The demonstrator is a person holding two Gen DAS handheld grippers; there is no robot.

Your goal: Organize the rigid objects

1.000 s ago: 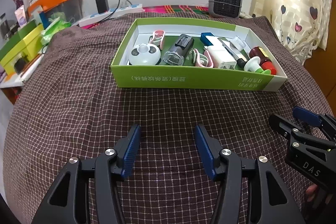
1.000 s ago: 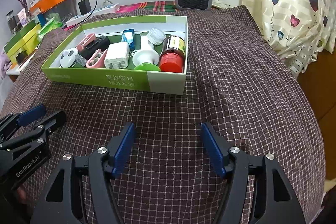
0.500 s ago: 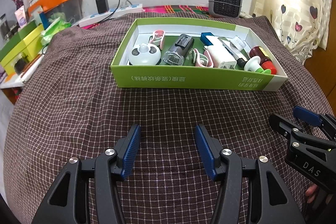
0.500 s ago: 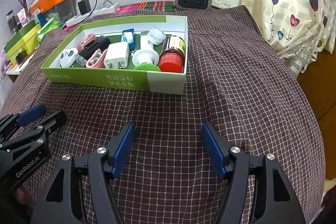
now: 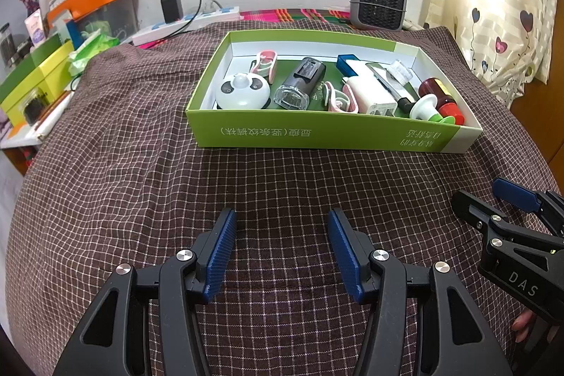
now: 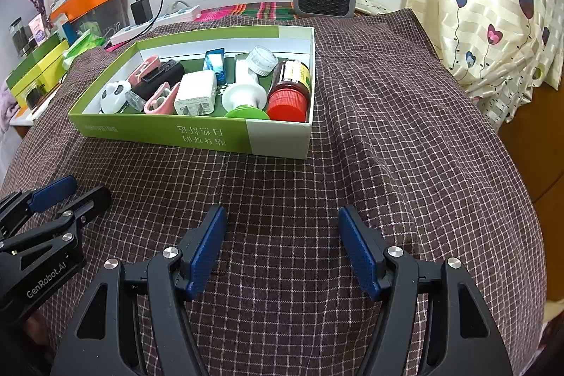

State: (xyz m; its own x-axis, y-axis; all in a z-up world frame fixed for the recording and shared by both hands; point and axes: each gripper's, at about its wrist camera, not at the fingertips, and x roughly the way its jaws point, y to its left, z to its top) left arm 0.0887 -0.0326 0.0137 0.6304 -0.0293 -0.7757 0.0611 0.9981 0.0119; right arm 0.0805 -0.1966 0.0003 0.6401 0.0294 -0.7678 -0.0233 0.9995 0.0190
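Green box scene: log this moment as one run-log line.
green box: full, on checked cloth | left hand-held gripper: open, empty | right hand-held gripper: open, empty

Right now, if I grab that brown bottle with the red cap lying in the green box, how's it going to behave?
The brown bottle lies on its side, so a nudge would probably roll it, though the box wall beside it limits that. It looks rigid and smooth, possibly glass, so it may slip. The ribbed red cap likely gives better purchase.
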